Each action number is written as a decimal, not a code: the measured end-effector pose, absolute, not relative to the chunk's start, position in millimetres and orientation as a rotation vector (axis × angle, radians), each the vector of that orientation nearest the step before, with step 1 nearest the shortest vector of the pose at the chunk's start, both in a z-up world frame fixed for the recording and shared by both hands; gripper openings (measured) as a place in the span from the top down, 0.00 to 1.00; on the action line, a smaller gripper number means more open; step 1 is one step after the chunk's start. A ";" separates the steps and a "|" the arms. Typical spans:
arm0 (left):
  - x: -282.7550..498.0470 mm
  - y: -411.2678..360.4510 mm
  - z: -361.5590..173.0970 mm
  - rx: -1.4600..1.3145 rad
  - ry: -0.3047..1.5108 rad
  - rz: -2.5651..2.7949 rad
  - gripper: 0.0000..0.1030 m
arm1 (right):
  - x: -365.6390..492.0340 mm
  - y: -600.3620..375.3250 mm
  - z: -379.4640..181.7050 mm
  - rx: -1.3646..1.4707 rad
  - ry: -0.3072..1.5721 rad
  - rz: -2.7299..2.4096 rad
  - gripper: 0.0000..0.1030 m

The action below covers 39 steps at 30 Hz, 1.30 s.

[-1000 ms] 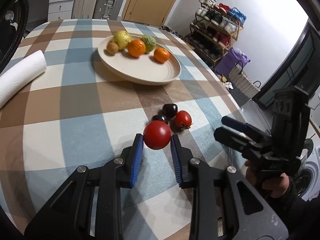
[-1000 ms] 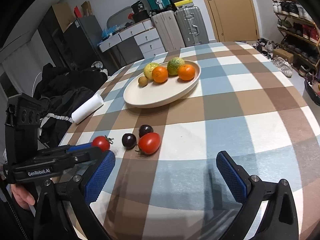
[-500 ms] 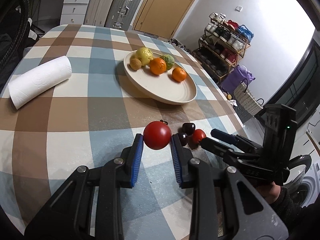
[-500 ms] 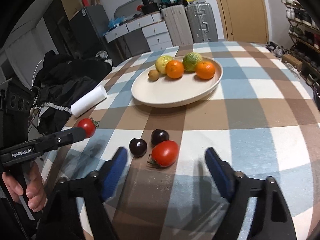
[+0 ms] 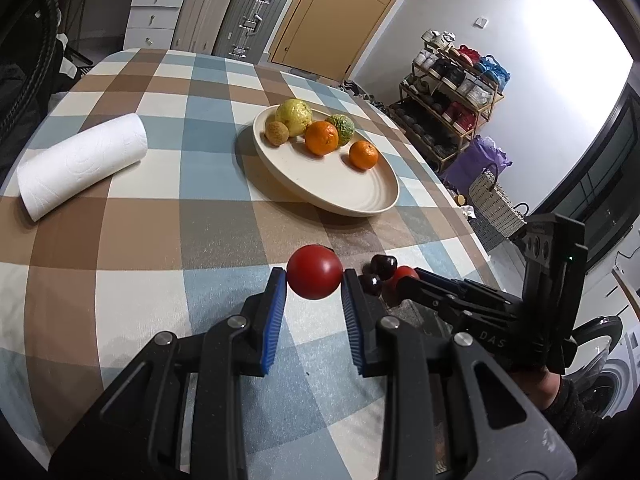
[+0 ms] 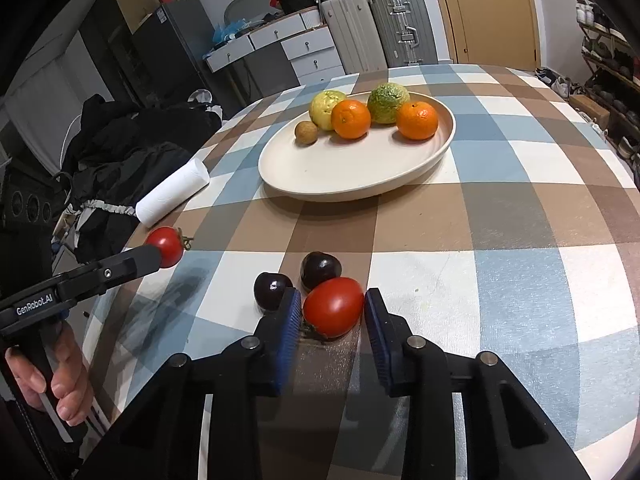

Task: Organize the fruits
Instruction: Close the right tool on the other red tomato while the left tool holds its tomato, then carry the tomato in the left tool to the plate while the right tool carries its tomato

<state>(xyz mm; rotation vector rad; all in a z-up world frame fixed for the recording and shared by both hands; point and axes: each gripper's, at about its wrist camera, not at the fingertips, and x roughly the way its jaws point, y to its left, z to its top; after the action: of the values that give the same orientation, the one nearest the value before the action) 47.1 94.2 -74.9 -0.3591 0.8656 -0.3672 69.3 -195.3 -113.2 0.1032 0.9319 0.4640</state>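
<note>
step: right gripper (image 6: 332, 312) gripping the oval tomato (image 6: 333, 306) on the table (image 6: 520, 240), for carrying to the plate (image 6: 340, 176); judged from the layout.
how to do it: jaws have just been closing, tomato sits between the pads. Squeeze only until it stops slipping, soft skin. Lift straight up so the left finger doesn't knock the cherries. Then move to the plate's bare near half and set it down low so it can't roll.
risk: near cherry (image 6: 272, 290) touches the outside of the left finger; likely gets nudged on lift.
table: checked cloth, brown, blue, white. Paper roll (image 5: 80, 168) lies on its far left part.
plate: cream, shallow, beyond the loose fruit. Holds two oranges (image 6: 351, 119), a yellow fruit (image 6: 326, 106), a green fruit (image 6: 387, 102) and a small brown one (image 6: 306, 133), all bunched at its far edge.
right gripper: nearly closed, both blue pads against the oval tomato's sides; tomato resting on the cloth, not lifted.
left gripper (image 5: 314, 280): narrow gap, clamped on the round tomato (image 5: 314, 277), held clear above the table, left of the loose fruit.
oval tomato: red, glossy, egg-shaped, dark stem end pointing toward the camera. Near table edge, well short of the plate.
round tomato: red, smooth; stem visible in right view.
cherries: two, near-black, shiny. Far cherry (image 6: 320, 269) touches the oval tomato's far side.
</note>
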 end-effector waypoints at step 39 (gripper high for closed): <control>158.0 61.5 -110.7 -0.204 0.992 -0.231 0.62 | 106.1 -218.0 -85.0 0.175 0.802 0.548 0.68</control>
<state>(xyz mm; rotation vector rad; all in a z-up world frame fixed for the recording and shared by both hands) 158.0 61.5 -110.7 -0.2043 0.9918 -0.2307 106.1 -218.0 -85.0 0.1751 0.8017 0.5484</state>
